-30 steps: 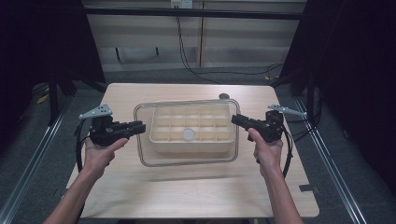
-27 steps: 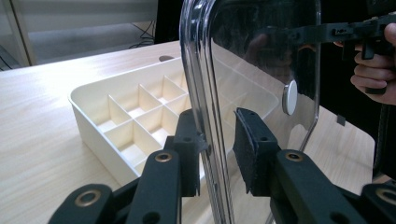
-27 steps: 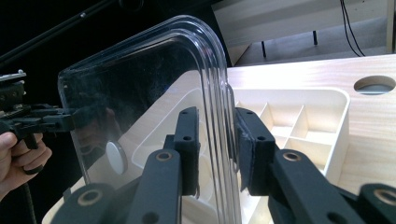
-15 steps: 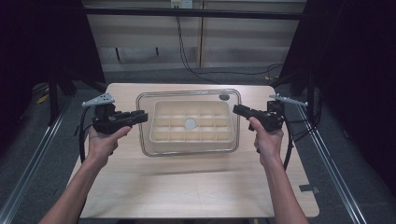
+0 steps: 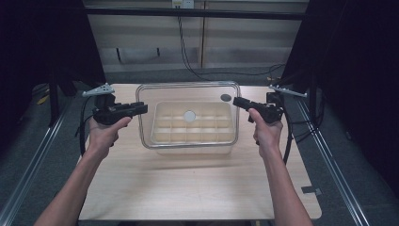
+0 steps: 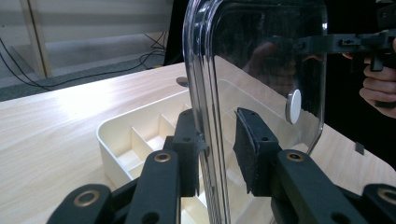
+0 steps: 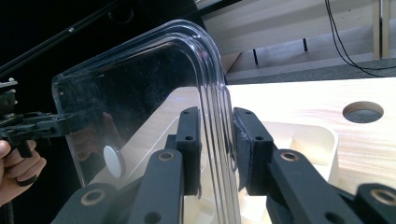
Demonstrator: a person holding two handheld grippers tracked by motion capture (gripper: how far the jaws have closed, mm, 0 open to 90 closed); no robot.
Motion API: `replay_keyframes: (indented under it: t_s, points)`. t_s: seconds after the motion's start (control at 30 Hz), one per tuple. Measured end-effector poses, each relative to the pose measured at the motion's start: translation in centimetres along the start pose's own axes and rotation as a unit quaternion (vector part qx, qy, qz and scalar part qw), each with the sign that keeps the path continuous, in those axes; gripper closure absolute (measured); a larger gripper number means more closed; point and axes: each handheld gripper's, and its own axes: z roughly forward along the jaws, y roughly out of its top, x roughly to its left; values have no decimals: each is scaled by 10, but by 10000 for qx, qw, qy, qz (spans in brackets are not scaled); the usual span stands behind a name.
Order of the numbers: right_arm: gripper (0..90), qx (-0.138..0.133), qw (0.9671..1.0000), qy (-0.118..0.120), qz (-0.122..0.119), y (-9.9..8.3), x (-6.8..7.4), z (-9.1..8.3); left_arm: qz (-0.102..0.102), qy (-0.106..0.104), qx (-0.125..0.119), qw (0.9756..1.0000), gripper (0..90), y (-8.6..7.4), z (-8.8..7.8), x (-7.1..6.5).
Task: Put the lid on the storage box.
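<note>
A clear plastic lid [image 5: 188, 87] with a white round disc [image 5: 189, 115] hangs above a cream compartment box [image 5: 193, 134] on the wooden table [image 5: 188, 188]. My left gripper [image 5: 141, 109] is shut on the lid's left edge and my right gripper [image 5: 237, 101] on its right edge. In the left gripper view the lid [image 6: 261, 70] stands on edge between the pads of the left gripper [image 6: 219, 135], over the box [image 6: 130, 135]. In the right gripper view the right gripper [image 7: 217, 126] clamps the lid's rim [image 7: 205, 60], with the box [image 7: 308, 135] behind.
A round hole [image 5: 226, 97] lies in the tabletop near the box's far right corner. Metal rails [image 5: 42, 141] run along both sides of the table. Cables [image 5: 188, 56] trail on the floor beyond the far edge. Bare wood spreads in front of the box.
Both hands have risen and moved toward the far edge, carrying the lid up off the box. The box stays on the table.
</note>
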Motion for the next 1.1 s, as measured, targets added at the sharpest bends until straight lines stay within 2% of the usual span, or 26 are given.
replay_keyframes:
  t_s: [0.03, 0.27, 0.43, 0.57, 0.8, 1.1]
  points:
    - [732, -16, 10000, -6, -7, 1, -1, 1, 31, 28, 17, 10000, 708, 1, 1, 1]
    - [735, 4, 10000, -77, 50, 7, -8, 6, -88, 77, 32, 9999, 704, 5, 10, 5]
    - [741, 79, 9998, -111, 153, 2, -13, 9, -191, 126, 105, 9997, 699, 2, 18, 12]
    - [743, 146, 9996, -183, 135, 1, -17, 11, -312, 179, 175, 9992, 694, -1, 28, 16]
    - [746, 171, 9992, -294, 187, 0, -25, 13, -320, 185, 263, 9990, 687, -2, 37, 21]
    - [746, 175, 9990, -270, 312, -5, -38, 24, -274, 218, 334, 9988, 672, -1, 46, 27]
